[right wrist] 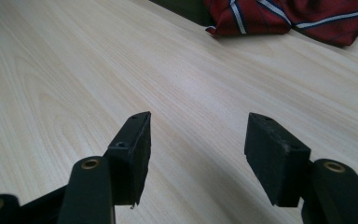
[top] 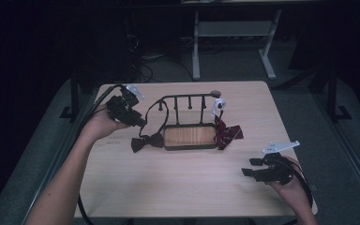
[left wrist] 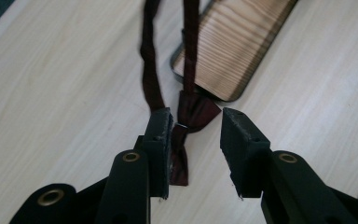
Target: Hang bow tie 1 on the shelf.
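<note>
A black metal rack (top: 190,97) with pegs stands on a wooden base (top: 190,136) at the table's middle. A dark bow tie (top: 146,142) lies on the table left of the base, and its strap (top: 161,108) loops up over a left peg. My left gripper (top: 140,123) is open just above it. In the left gripper view the bow tie (left wrist: 193,112) lies between and beyond the jaws of the left gripper (left wrist: 196,116), close to the left jaw. A red striped tie (top: 227,133) hangs from the rack's right end. My right gripper (top: 249,167) stands open over bare table.
A white tag (top: 218,105) sits at the rack's right end above the red striped tie (right wrist: 298,16). The wooden base (left wrist: 235,42) lies just beyond the dark bow tie. Light wood table (top: 178,187) stretches wide in front of the rack. Dark floor and desk legs lie behind.
</note>
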Demonstrator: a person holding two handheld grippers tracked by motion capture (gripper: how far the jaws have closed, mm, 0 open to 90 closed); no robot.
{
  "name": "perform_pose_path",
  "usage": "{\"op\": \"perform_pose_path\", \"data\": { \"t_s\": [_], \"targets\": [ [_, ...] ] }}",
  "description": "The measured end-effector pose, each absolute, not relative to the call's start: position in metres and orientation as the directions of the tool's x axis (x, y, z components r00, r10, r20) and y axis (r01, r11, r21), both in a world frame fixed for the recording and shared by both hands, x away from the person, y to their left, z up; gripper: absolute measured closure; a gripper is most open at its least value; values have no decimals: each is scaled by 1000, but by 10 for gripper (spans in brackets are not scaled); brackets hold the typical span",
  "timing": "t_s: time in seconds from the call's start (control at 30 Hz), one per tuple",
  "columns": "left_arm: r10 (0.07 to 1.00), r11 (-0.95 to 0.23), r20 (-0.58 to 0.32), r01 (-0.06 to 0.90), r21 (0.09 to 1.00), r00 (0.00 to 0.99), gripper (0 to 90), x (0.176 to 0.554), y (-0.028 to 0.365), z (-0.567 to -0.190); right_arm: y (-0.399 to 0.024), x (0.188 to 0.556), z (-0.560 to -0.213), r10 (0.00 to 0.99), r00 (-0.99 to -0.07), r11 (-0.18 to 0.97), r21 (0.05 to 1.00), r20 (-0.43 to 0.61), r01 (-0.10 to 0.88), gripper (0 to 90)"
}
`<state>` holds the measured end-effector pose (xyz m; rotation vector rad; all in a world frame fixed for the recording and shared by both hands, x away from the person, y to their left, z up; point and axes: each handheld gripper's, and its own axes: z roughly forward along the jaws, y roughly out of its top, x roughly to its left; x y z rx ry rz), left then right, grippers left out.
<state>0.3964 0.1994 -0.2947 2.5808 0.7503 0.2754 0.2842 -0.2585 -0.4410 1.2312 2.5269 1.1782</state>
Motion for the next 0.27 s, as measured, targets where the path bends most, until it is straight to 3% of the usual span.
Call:
{"op": "perform_pose_path", "data": {
  "t_s": [0.27],
  "targets": [
    [545,-754,60,457,472,836,601,373,207,-314,-261,283,-440,705,-673,377,687,222,621,407]
  ]
}}
